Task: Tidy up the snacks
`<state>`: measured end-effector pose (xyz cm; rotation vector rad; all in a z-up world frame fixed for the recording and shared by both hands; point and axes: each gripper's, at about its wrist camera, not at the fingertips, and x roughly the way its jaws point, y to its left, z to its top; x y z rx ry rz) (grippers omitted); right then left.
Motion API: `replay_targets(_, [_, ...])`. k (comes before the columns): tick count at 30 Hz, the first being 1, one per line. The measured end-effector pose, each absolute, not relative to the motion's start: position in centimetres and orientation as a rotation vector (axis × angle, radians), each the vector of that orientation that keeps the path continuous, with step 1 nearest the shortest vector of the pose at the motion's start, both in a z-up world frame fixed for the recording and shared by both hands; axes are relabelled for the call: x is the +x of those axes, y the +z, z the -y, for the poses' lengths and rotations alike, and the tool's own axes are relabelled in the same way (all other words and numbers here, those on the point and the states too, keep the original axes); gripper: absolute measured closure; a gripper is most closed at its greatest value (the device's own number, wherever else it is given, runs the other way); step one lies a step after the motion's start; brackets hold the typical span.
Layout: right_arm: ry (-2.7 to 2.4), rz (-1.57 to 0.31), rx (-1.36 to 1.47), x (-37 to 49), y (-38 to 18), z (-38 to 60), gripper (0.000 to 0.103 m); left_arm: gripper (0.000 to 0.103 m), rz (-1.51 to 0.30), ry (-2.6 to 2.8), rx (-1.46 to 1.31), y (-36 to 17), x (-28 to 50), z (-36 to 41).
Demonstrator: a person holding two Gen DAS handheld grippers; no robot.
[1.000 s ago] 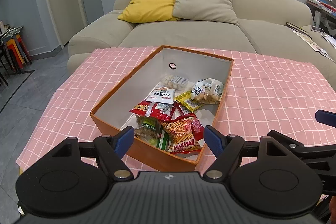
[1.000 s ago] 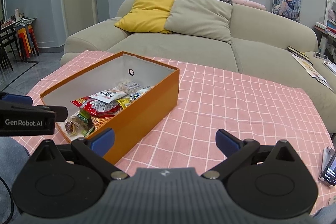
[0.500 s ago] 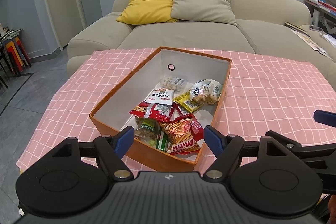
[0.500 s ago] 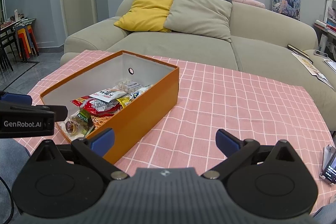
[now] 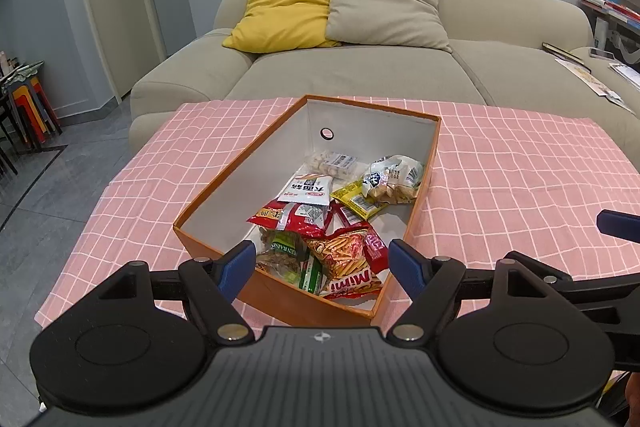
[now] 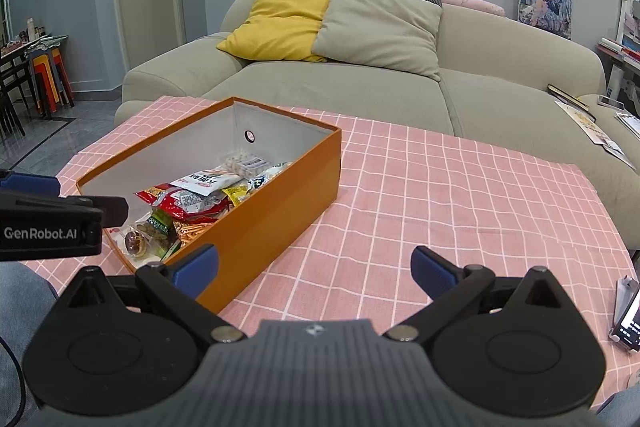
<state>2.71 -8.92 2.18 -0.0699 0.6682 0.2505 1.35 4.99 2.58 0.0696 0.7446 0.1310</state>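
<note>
Left tool (image 5: 322, 261) gapes over orange box (image 5: 280, 297) holding crumpled snack packets (image 5: 320, 223)

black hand-held gripper (image 5: 322, 263), blue fingertips (image 5: 238, 263), silver screws

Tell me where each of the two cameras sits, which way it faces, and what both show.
Left wrist: sits on the left gripper, above the near end of the orange box, facing the sofa; both open fingers show, the right gripper's finger at far right.
Right wrist: sits on the right gripper, right of the box, facing the sofa over the pink checked cloth; open fingers show, the left gripper at left.
Shared: box, snack packets, cloth, sofa.
</note>
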Motion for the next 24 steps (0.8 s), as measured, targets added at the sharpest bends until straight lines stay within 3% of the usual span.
replay_targets(24, [0.253,-0.674,-0.067,2.73,1.99,8.95,0.004,0.015,-0.738,0.120,0.037,2.64,1.31,-5.52])
